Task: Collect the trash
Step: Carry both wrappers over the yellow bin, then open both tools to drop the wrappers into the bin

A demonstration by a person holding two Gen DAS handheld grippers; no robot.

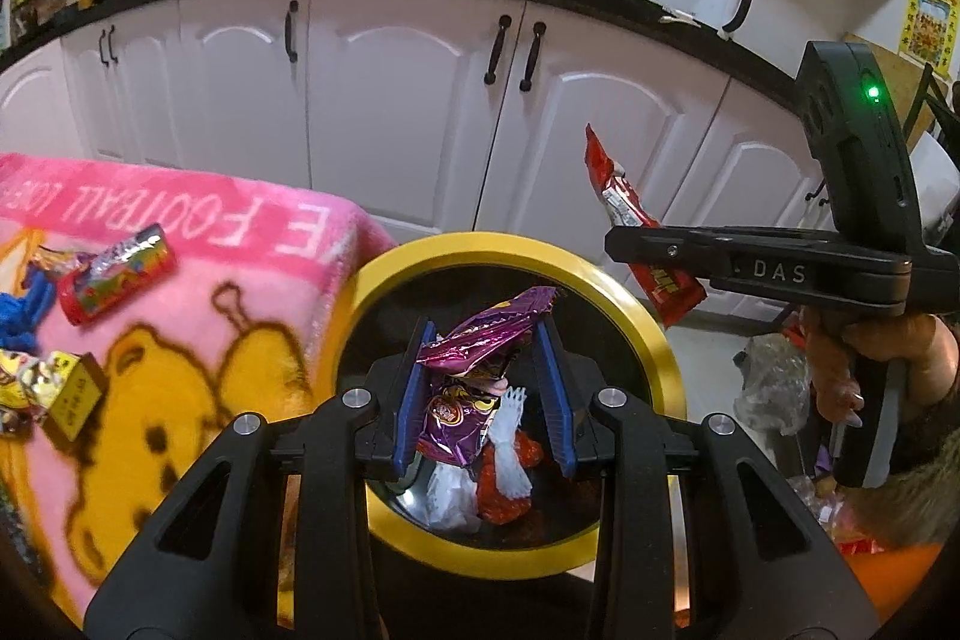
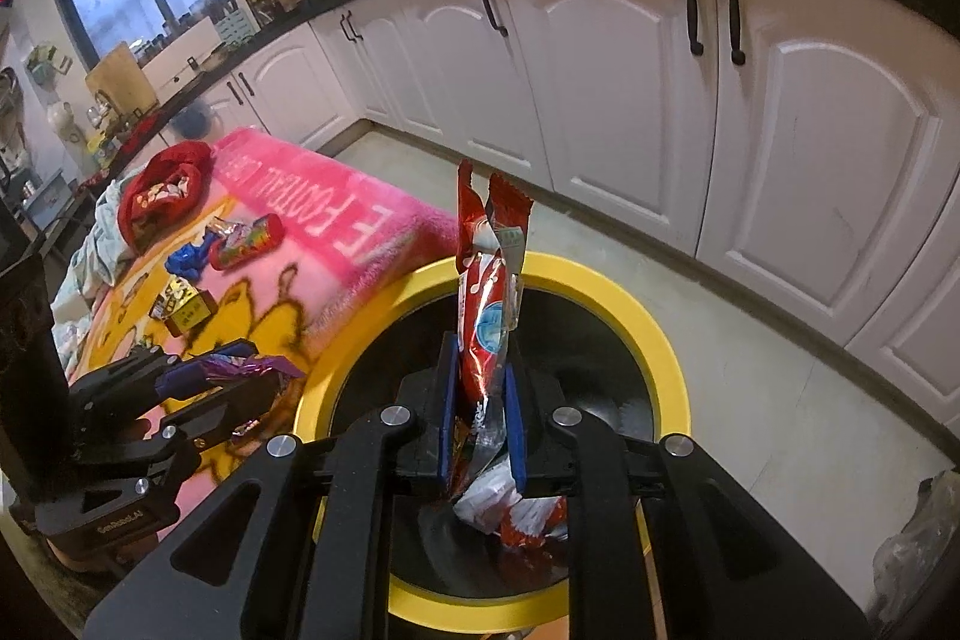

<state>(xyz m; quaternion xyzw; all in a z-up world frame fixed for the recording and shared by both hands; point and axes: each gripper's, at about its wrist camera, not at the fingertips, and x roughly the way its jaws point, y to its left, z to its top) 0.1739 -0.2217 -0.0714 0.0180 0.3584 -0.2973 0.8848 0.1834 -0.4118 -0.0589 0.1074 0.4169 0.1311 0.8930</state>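
a: both are right over the bin (image 1: 654,334) now. the left gripper (image 1: 483,388) is clamped on the purple wrapper (image 1: 480,340), with the bin's mouth straight below its jaws.

b: and the right gripper (image 2: 480,418)?

a: pinched tight on the red wrapper (image 2: 489,304), which sticks up tall past the fingertips. the bin's opening is under that one too, and other wrappers (image 2: 516,514) already lie at the bottom.

b: so what could go wrong?

a: the red one is long and top-heavy. if it's let go while tilted, i'd guess it could tip over the yellow rim beyond the fingertips and land on the floor. crinkly foil can also cling to a pad.

b: the purple one?

a: it's crumpled wide between the jaws, and the pink blanket (image 1: 198,310) sits just left of that gripper, touching the rim. a sideways drift could drop it there, beside the sweet tube (image 1: 117,274) and small box (image 1: 75,394) still waiting.

b: and the two grippers?

a: near each other over one bin. they could knock.
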